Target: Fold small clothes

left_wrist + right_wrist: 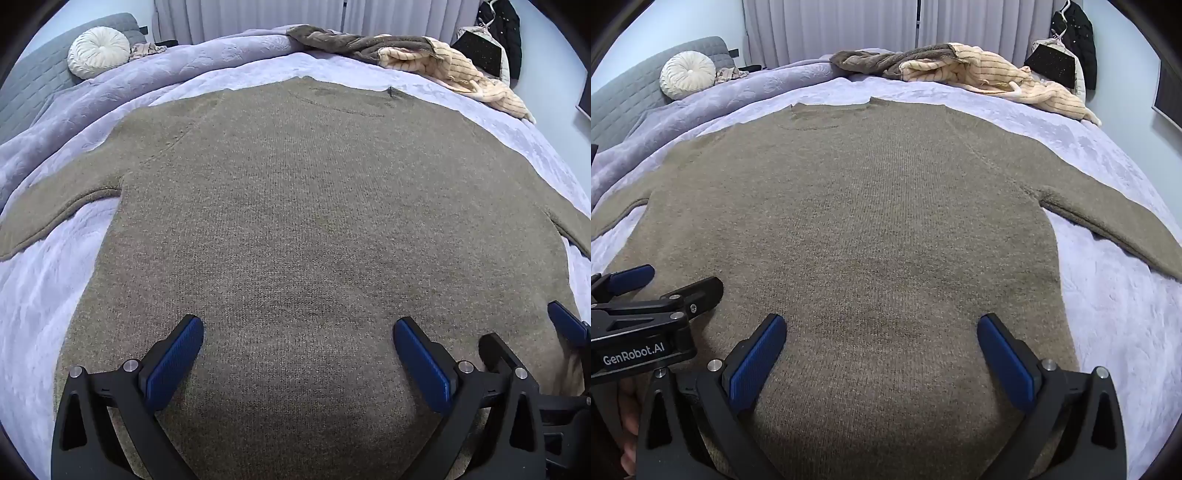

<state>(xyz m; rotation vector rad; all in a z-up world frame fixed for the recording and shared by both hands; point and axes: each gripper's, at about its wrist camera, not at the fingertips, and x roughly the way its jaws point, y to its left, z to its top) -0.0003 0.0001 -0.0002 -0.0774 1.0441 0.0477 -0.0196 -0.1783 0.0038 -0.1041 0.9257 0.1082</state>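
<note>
A brown knit sweater (314, 221) lies flat, sleeves spread out, filling the middle of both views on a lavender bedspread (48, 295). At the upper left of the frame a round white cushion (99, 52) rests against a grey quilted headboard (33, 77). Pale curtains (251, 16) run along the top. A heap of cream striped and brown clothes (424, 61) sits at the upper right, near a dark jacket (504, 33). The left gripper (298, 334) and right gripper (881, 332) both stand wide above the sweater's lower part, gripping nothing.
</note>
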